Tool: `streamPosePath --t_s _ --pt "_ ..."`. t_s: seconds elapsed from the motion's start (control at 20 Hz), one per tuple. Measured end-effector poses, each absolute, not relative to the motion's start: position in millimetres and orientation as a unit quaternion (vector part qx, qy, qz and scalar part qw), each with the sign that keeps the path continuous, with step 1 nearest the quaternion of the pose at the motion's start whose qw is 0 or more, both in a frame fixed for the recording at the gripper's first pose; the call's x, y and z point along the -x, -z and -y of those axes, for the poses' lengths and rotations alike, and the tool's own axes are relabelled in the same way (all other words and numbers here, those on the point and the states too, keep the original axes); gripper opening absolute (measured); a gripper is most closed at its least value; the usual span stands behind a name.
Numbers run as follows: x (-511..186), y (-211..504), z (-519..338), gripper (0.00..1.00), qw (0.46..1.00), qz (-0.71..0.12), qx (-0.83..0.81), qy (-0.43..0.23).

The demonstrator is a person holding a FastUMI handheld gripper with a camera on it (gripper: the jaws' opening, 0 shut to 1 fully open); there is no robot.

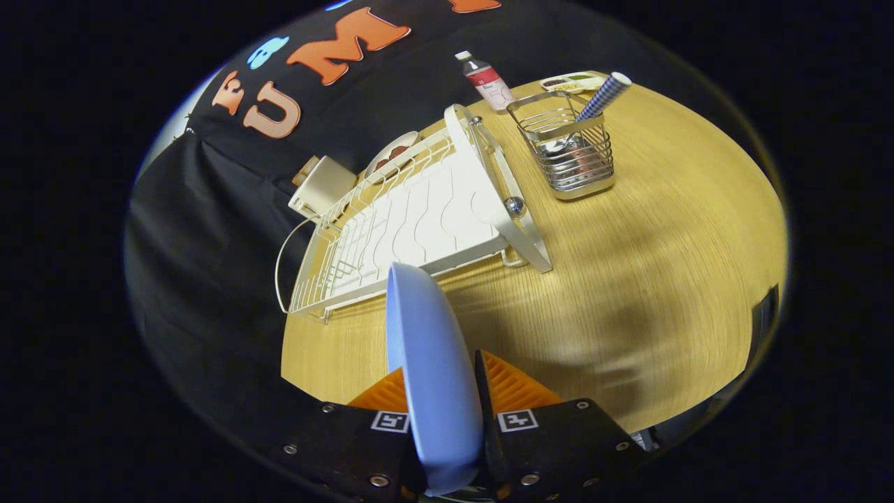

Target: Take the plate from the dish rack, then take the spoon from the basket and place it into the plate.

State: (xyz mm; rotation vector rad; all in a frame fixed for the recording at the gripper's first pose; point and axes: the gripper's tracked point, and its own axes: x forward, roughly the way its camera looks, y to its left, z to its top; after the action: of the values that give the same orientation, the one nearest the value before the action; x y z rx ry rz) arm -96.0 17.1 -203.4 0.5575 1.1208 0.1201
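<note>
Gripper [441, 391]: lower centre of the frame; both fingers clamped on the plate, one pressing each face.
Plate [429, 363]: pale blue, held on edge between the fingers, rim pointing up toward the centre of the frame; clear of the table and out of the dish rack.
Dish rack [412, 223]: white wire rack on a white tray, left of centre, just beyond the plate's upper rim; its slots hold no dishes; it sits tilted in the frame.
Basket [569, 150]: metal wire holder, upper right of centre, standing on the table just right of the dish rack's far end.
Spoon [606, 94]: checked blue-and-white handle leaning out of the basket's top toward the upper right; its bowl sits low in the basket, hard to make out.
Bottle [487, 80]: small, white cap, red label, upper centre, behind the basket.
Tray [573, 82]: shallow divided dish with dark and green contents, top right, beside the spoon handle.
Table [642, 265]: light wood, bare across the right half of the frame, with soft shadows.
</note>
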Motion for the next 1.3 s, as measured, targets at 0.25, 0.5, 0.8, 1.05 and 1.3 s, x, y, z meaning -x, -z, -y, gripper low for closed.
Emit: streamPosePath --t_s 0.25,0.5,0.8,1.05,1.3 --pt "101.1 222.9 -7.5 0.52 0.823 -0.525 -0.211 -0.039" --pt "93.5 229.5 8.1 0.66 0.848 -0.503 -0.169 -0.016" --pt "75.4 217.7 40.5 0.79 0.887 -0.451 -0.104 0.009" --pt "31.7 163.3 98.8 0.83 0.940 -0.333 -0.045 0.060" --pt "-19.4 121.4 150.1 0.85 0.964 -0.240 -0.009 0.118"
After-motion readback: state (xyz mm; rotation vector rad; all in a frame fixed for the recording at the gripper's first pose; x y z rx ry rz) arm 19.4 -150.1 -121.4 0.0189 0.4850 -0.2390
